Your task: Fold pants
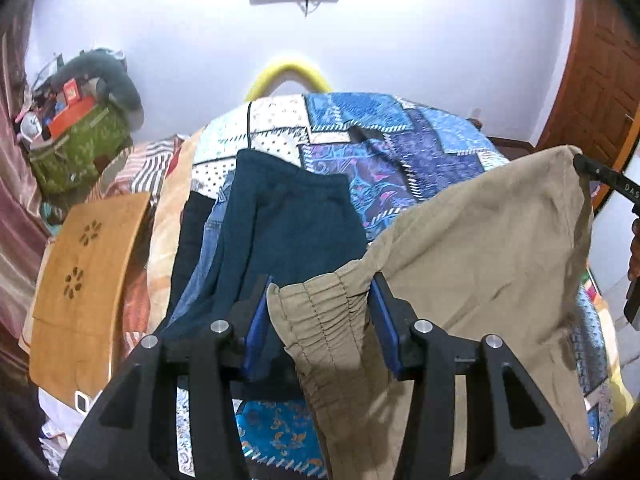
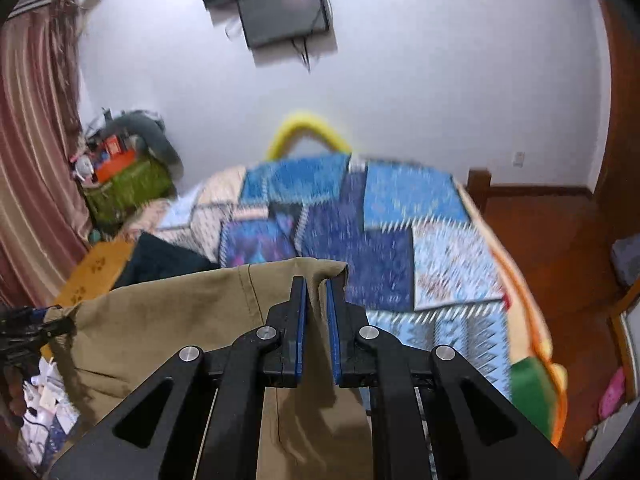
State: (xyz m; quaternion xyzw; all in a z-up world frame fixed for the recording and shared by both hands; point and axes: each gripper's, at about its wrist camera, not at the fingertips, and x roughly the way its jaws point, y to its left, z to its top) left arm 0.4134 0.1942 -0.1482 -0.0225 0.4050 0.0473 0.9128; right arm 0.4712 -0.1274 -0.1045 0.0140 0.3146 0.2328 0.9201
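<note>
Khaki pants (image 1: 472, 240) hang stretched above the bed between both grippers. My left gripper (image 1: 320, 292) is shut on the gathered elastic waistband (image 1: 324, 308), which bunches between the blue pads (image 1: 256, 328). In the right wrist view my right gripper (image 2: 316, 284) is shut on the upper edge of the khaki pants (image 2: 168, 320), with a fold of cloth pinched between its pads (image 2: 300, 328). The right gripper's tip (image 1: 592, 170) shows at the far corner of the cloth in the left wrist view. The left gripper (image 2: 36, 332) appears at the left edge of the right wrist view.
A patchwork quilt (image 1: 400, 140) covers the bed (image 2: 384, 240). A pile of dark teal and denim garments (image 1: 280, 216) lies on it. A wooden board (image 1: 80, 280) and a green bag (image 1: 76, 152) are on the left, a wooden door (image 1: 600, 80) on the right.
</note>
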